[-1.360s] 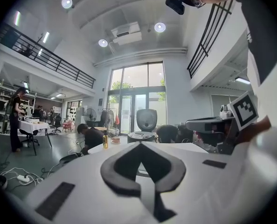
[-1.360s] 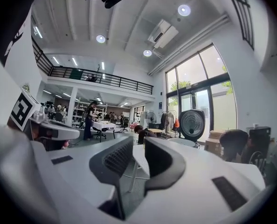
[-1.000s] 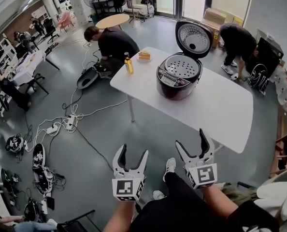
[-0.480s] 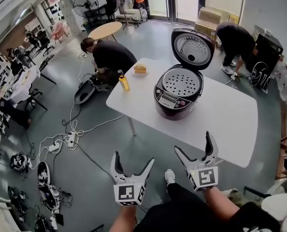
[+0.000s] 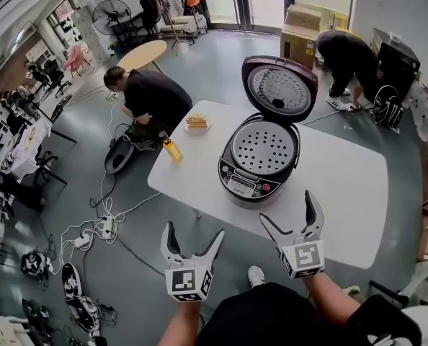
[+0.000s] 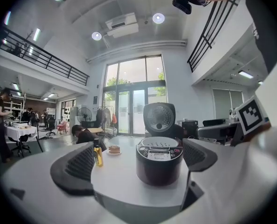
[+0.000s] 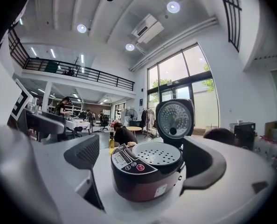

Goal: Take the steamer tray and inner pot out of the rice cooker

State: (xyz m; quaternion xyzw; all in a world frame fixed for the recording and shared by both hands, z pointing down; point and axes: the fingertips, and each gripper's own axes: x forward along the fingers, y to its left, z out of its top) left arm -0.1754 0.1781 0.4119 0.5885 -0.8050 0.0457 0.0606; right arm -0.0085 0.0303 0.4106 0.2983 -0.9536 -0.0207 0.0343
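**Two open grippers, short of the cooker**

Both grippers hang nearest the person, out over the floor and not yet past the table's near edge. The left gripper (image 5: 194, 231) and the right gripper (image 5: 288, 207) have just been opening; their jaws now stand wide apart with nothing between them.

Beyond them is the white table (image 5: 344, 186), and near its left end the dark rice cooker (image 5: 257, 168), its control panel facing the person. The steamer tray (image 5: 263, 148) sits in the cooker's mouth, a pale round dish full of small holes. The inner pot is presumably under it, but no view shows it. The lid (image 5: 280, 89) stands upright at the far side, so the way in from above is free.

The tray looks thin, stiff and light. One gripper pinching its rim at the near side should probably lift it, if raised level so it does not snag. The pot will likely be heavier, with a smooth, slippery wall. It is better taken by its rim at left and right with both grippers.

Farther left on the table are a yellow bottle (image 5: 172, 150) and a plate of food (image 5: 197, 123), well apart from the cooker.
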